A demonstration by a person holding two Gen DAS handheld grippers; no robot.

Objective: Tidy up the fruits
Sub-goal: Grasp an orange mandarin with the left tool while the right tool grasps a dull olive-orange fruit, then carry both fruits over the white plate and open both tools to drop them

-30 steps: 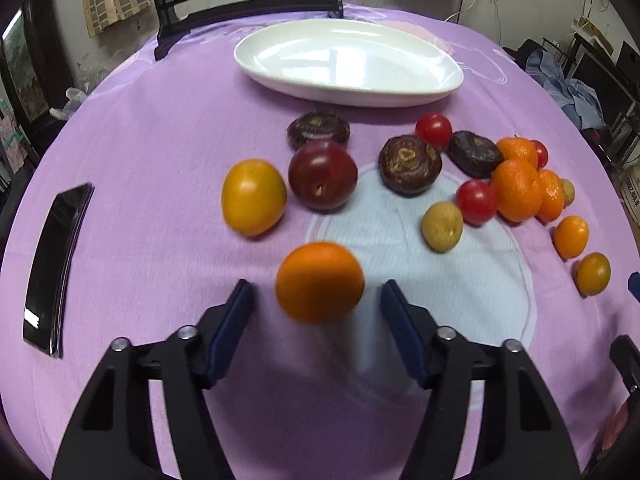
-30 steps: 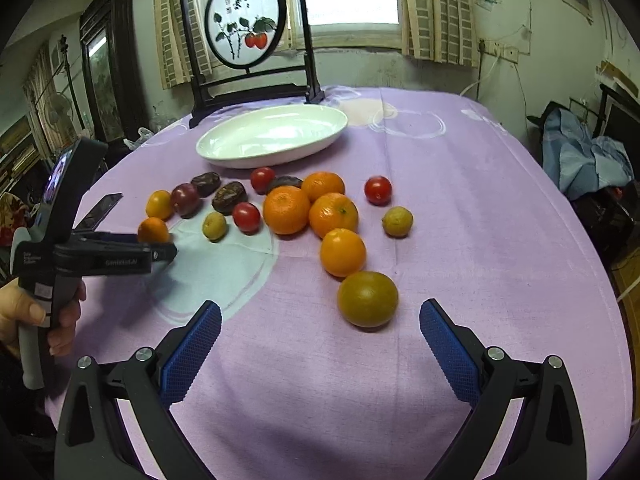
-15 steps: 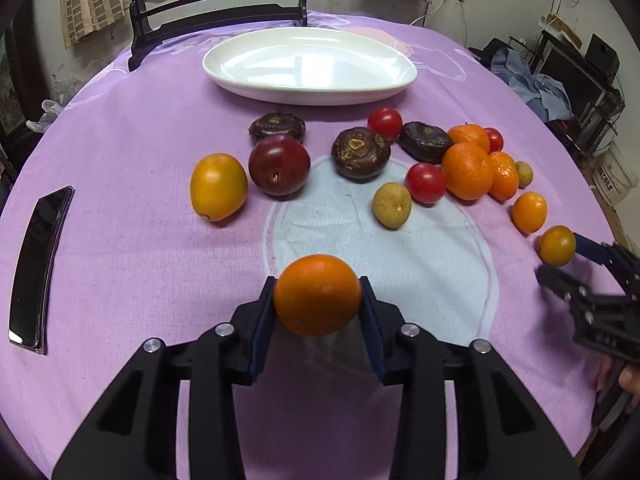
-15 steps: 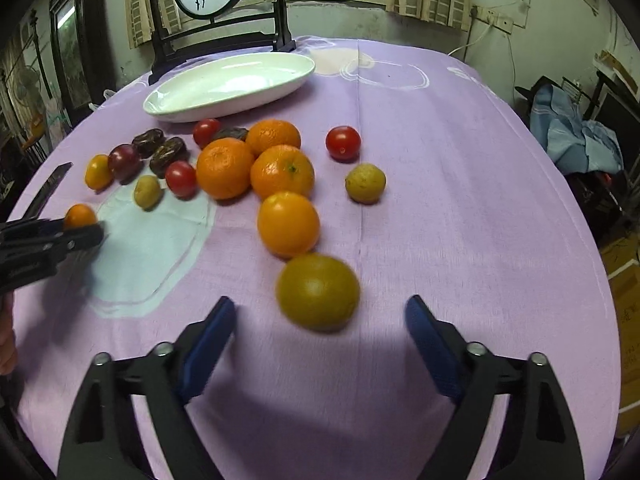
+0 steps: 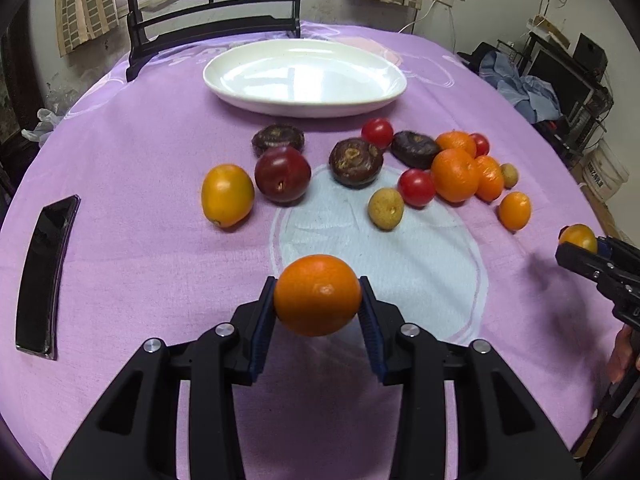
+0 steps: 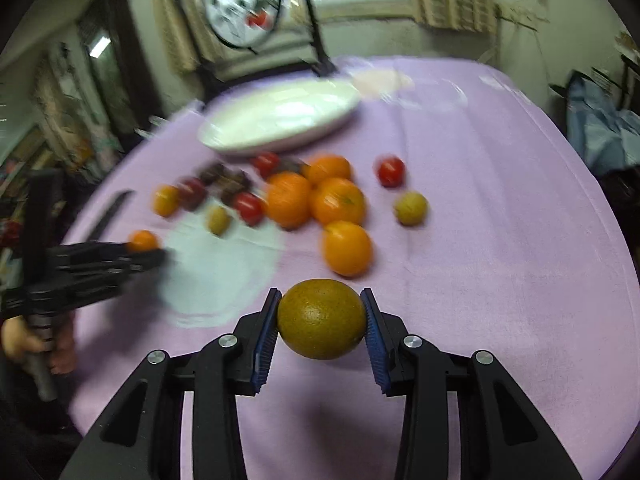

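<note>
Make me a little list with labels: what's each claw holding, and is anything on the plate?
left claw: shut on an orange
right claw: shut on a greenish-brown fruit
white plate: nothing on it
loose fruit: lying on the purple tablecloth in front of the plate
black flat object: far left on the cloth

the left gripper (image 5: pixel 318 296) clamps an orange (image 5: pixel 317 294) between its blue pads, above the purple tablecloth (image 5: pixel 132 272). beyond it lie a yellow fruit (image 5: pixel 227 195) touching a dark red plum (image 5: pixel 283 174), brown fruits, cherry tomatoes and more oranges, with an empty white plate (image 5: pixel 304 77) farther back. a black phone (image 5: pixel 45 274) lies at the left. at the right edge the right gripper (image 5: pixel 588 249) holds a yellowish fruit (image 5: pixel 578 237).
</note>
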